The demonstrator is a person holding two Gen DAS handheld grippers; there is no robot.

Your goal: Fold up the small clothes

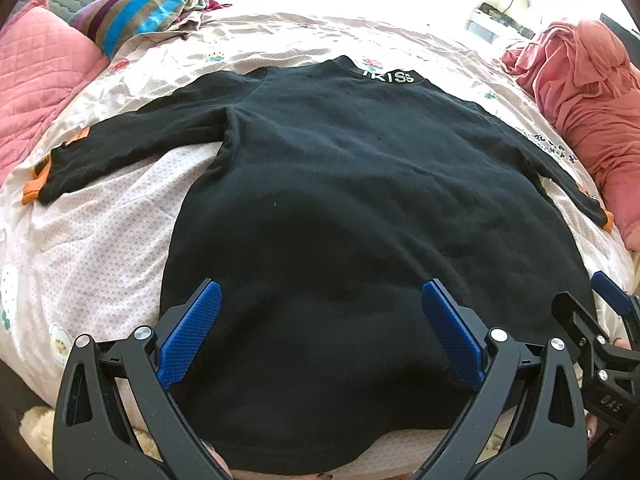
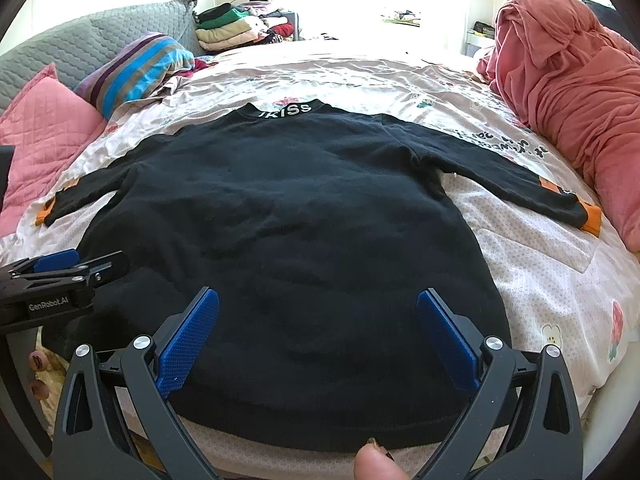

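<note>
A black long-sleeved sweater (image 1: 340, 184) lies flat on the bed, white lettering on its collar (image 1: 387, 77) at the far end, hem toward me. Both sleeves are spread out sideways and end in orange cuffs (image 1: 34, 190). It also shows in the right wrist view (image 2: 288, 208), with its right cuff (image 2: 591, 219). My left gripper (image 1: 320, 292) is open above the hem's left half. My right gripper (image 2: 318, 300) is open above the hem's right half. Neither holds anything. The right gripper's fingers (image 1: 612, 292) show at the left view's right edge, and the left gripper's fingers (image 2: 64, 262) show at the right view's left edge.
The bed carries a pale floral quilt (image 1: 100, 216). Pink pillow (image 1: 36, 80) and striped pillow (image 1: 144, 4) lie at the far left. A heap of pink-red cloth (image 2: 572, 92) lies along the right. Folded clothes (image 2: 236, 28) are stacked at the back.
</note>
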